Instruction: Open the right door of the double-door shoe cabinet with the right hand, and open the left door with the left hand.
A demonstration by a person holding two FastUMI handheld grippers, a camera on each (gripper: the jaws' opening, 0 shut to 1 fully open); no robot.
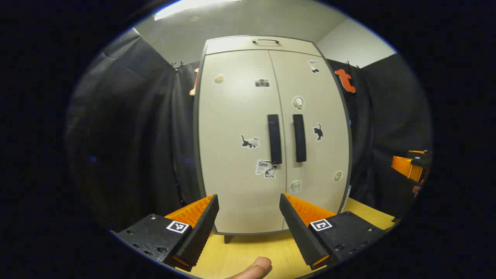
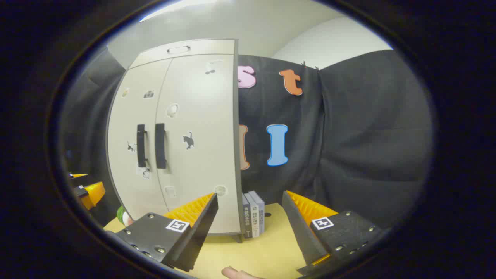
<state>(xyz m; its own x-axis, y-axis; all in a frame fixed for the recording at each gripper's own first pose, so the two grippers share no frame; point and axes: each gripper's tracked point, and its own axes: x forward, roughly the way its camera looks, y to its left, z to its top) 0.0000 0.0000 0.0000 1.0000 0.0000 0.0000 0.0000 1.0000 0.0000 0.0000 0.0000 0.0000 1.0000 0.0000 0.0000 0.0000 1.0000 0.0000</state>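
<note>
Left gripper view faced the shoe cabinet squarely where it stood on the yellow desk, both doors closed. Its panels looked stiff and light, likely swinging easily on side hinges, though the smooth fronts offered no purchase. The two black vertical bar handles beside the centre seam were the places to hold: left handle, right handle. In the right gripper view, books stood just beside the cabinet's side. The left gripper and right gripper both hung wide open, empty, well apart from the handles.
</note>
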